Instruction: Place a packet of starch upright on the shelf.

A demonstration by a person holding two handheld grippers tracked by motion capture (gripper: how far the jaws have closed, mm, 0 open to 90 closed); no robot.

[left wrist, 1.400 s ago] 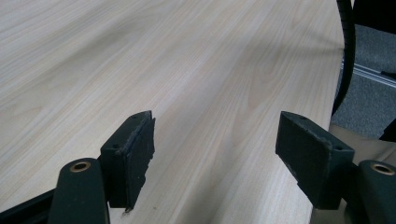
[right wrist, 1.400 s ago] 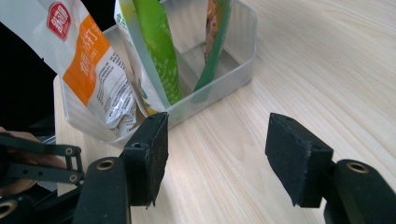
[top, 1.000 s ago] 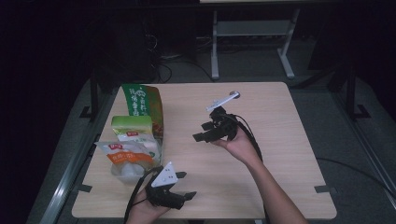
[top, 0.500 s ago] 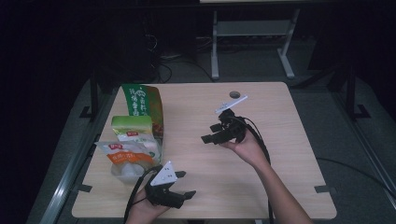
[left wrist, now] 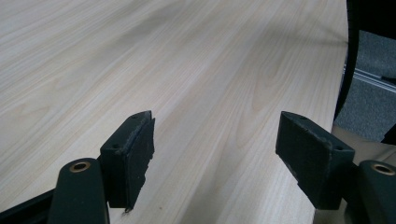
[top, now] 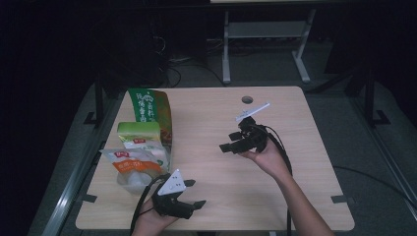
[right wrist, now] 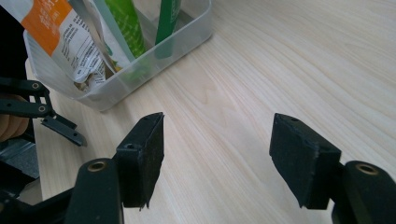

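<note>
Right gripper [top: 227,146] shifted rightward from snack bin [right wrist: 187,32] (jaws wide, empty), left gripper [top: 194,194] wide, unmoved

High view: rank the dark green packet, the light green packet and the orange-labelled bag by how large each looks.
1. Dark green packet.
2. Orange-labelled bag and light green packet: these look alike, and they overlap, so no ranking between them.
</note>
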